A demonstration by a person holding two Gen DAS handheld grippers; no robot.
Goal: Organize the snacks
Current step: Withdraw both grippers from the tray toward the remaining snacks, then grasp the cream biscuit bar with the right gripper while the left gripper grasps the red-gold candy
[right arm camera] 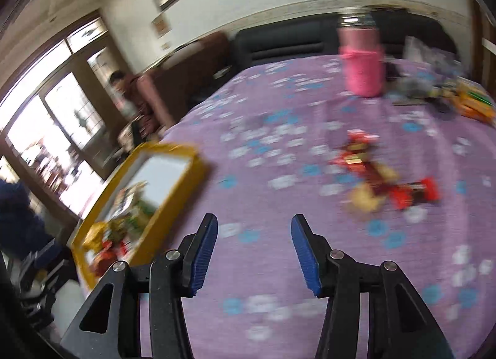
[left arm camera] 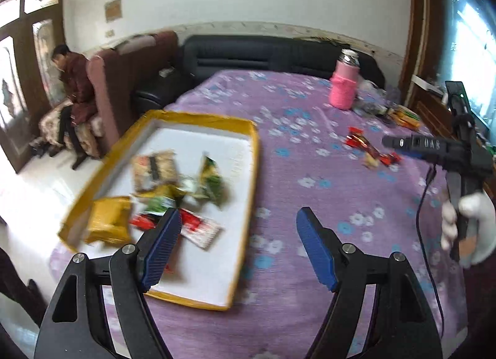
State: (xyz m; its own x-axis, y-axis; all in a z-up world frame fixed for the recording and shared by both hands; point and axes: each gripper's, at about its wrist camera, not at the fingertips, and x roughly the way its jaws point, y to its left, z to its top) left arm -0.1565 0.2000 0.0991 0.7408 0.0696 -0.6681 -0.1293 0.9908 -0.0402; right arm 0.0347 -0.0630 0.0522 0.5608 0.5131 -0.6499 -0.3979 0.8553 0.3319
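**Both jaws apart and empty over the purple cloth; snacks split between tray and cloth**

Nearest the lens we note the left gripper [left arm camera: 238, 222], its blue-padded jaws standing wide apart with nothing between them. Its left pad hangs over the near end of the yellow-rimmed tray [left arm camera: 252, 172]; its right pad hangs over bare cloth just beside the tray.

The right gripper [right arm camera: 254, 228], seen in its own view, also has its jaws apart and empty, over the purple flowered cloth [right arm camera: 279, 104] just beside the tray [right arm camera: 198, 169]. From the left wrist view we see the same tool well to the right of the tray, held in a white-gloved hand [left arm camera: 465, 228].

Inside the tray lie the sorted snack packets [left arm camera: 173, 191]: a yellow one at the near left corner, a red-and-white one just by the left pad, green and tan ones toward the middle. Blurred; labels not readable.

Well to the right of the tray, on the cloth, lies a small cluster of red-wrapped snacks [left arm camera: 370, 149]. Beyond these stands a pink bottle [left arm camera: 344, 86], upright, with more packets [left arm camera: 403, 117] beside it near the far right edge.

Left of the tray, off the table, a person [left arm camera: 74, 92] sits on a chair.
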